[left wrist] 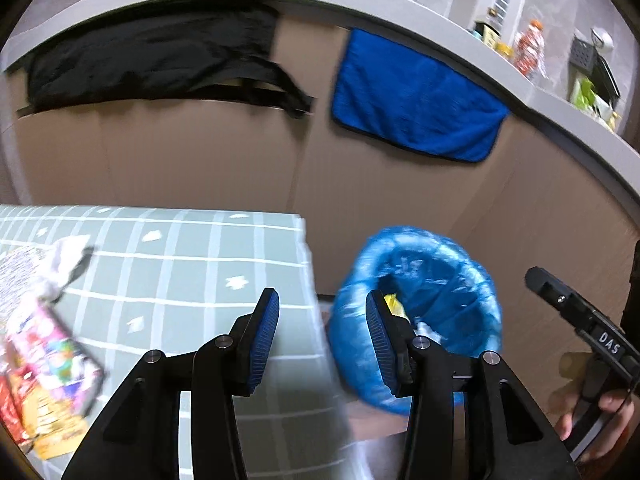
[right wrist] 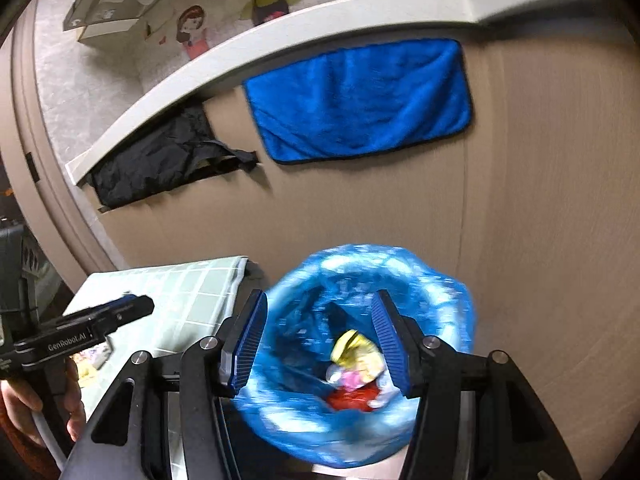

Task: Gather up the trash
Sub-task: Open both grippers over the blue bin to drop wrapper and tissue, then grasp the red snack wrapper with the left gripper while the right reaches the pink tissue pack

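Both the left gripper (left wrist: pixel 322 334) and right gripper (right wrist: pixel 318 338) are standing open and empty; wrappers (right wrist: pixel 356 372) are lying in the bin (right wrist: pixel 440 280) ahead. Next: left gripper reaching for packets (left wrist: pixel 48 368) at its left

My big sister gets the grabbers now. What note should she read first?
Left gripper: open, nothing in it, over the edge of the green checked tablecloth.
Right gripper: open, empty, above the bin lined with a blue plastic bag.
Done: crumpled yellow, pink and red wrappers lie inside the bin.
Left: colourful snack packets and a crumpled white wrapper on the table need binning.
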